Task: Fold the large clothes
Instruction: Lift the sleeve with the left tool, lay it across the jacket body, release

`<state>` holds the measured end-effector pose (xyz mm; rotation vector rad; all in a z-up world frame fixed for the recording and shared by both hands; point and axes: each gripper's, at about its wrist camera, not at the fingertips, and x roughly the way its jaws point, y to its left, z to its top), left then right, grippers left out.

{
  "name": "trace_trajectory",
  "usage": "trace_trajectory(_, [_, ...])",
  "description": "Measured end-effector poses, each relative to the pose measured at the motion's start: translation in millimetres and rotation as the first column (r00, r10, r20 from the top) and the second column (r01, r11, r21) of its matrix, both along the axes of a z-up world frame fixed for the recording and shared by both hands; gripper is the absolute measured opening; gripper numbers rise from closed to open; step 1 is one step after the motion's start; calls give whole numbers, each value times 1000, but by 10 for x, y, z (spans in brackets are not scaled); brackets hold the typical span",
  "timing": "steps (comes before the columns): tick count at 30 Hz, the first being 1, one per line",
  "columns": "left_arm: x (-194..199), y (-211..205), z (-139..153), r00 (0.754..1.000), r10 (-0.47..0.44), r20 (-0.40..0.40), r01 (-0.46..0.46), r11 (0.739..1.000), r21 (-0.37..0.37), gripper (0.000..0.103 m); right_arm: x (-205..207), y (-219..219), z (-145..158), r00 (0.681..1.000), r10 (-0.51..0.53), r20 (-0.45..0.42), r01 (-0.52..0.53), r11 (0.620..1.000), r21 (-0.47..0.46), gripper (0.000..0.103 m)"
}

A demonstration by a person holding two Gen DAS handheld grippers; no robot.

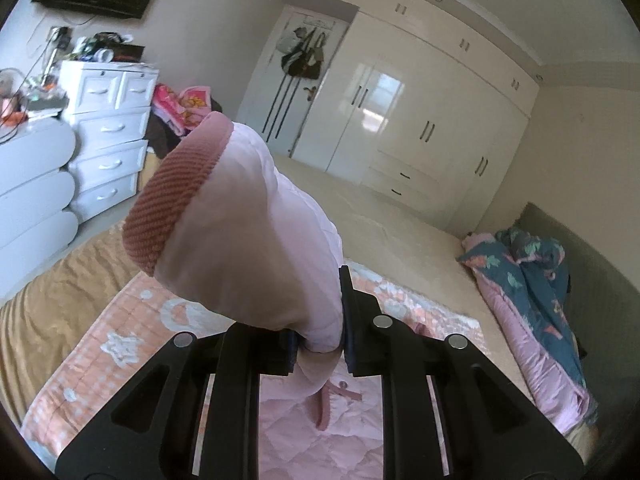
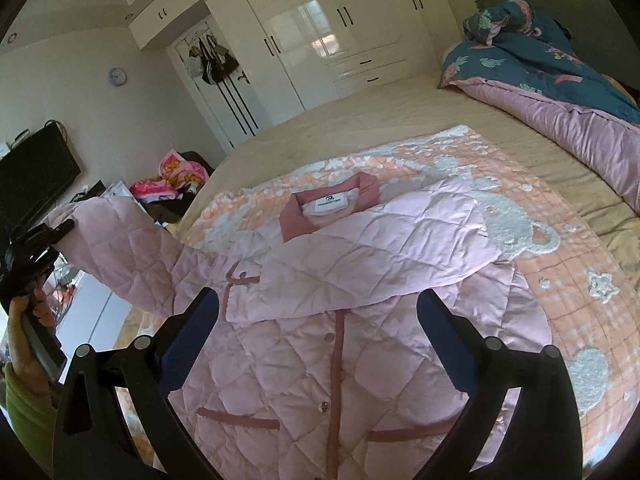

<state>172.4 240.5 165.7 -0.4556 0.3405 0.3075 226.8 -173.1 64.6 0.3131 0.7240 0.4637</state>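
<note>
A pink quilted jacket (image 2: 340, 340) lies face up on the bed, snaps closed, its darker pink collar (image 2: 332, 204) toward the wardrobe. One sleeve (image 2: 380, 256) is folded across the chest. The other sleeve (image 1: 248, 240) is lifted off the bed, and its ribbed cuff (image 1: 172, 200) stands up in front of the left wrist camera. My left gripper (image 1: 320, 344) is shut on that sleeve; in the right wrist view it appears as the left gripper (image 2: 60, 228) at the far left, held by a person's hand (image 2: 24, 320). My right gripper (image 2: 318, 298) hovers open over the jacket's front, holding nothing.
Under the jacket lies a peach blanket (image 2: 560, 240) with white bears and stars, on a beige bed. A teal and pink quilt (image 2: 560, 80) is bunched by the headboard. White drawers (image 1: 108, 140), a clothes pile (image 1: 184, 108) and a wardrobe (image 1: 420, 120) stand beyond the bed.
</note>
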Motion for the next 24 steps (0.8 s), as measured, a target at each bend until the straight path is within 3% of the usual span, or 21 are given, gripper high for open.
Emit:
trace_trajectory(15, [526,-706,-14,992,-104,-64,109,991,74,9,61,-266,-193,999,-15,-36,18,997,78,99])
trace_trajectory(24, [842,-1137,-146,980,-175,-96,183,980,83,9,168,-518,-378,996,-46,-75,56,991,125,99])
